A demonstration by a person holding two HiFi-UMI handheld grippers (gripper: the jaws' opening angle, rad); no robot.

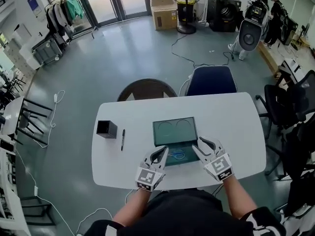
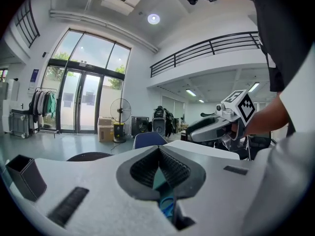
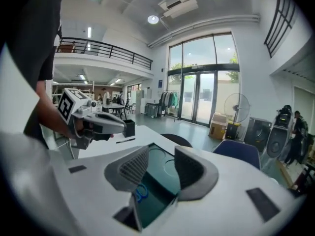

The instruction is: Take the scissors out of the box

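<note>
A dark green box (image 1: 189, 162) lies open on the white table (image 1: 236, 127), its lid (image 1: 174, 132) folded back away from me. Blue-handled scissors (image 1: 178, 155) rest inside the box, also seen between the jaws as the scissors (image 2: 167, 206) and the scissors (image 3: 141, 192). My left gripper (image 1: 162, 152) sits at the box's left edge; its left gripper tips (image 2: 158, 150) meet, with nothing held. My right gripper (image 1: 201, 142) is at the box's right edge, where the right gripper (image 3: 161, 154) stands open above the box (image 3: 157, 200), empty.
A black square pen holder (image 1: 106, 128) and a black pen (image 1: 122, 139) lie on the table's left part. A dark round chair (image 1: 147, 89) and a blue chair (image 1: 211, 80) stand at the far edge. Black chairs (image 1: 288, 102) crowd the right side.
</note>
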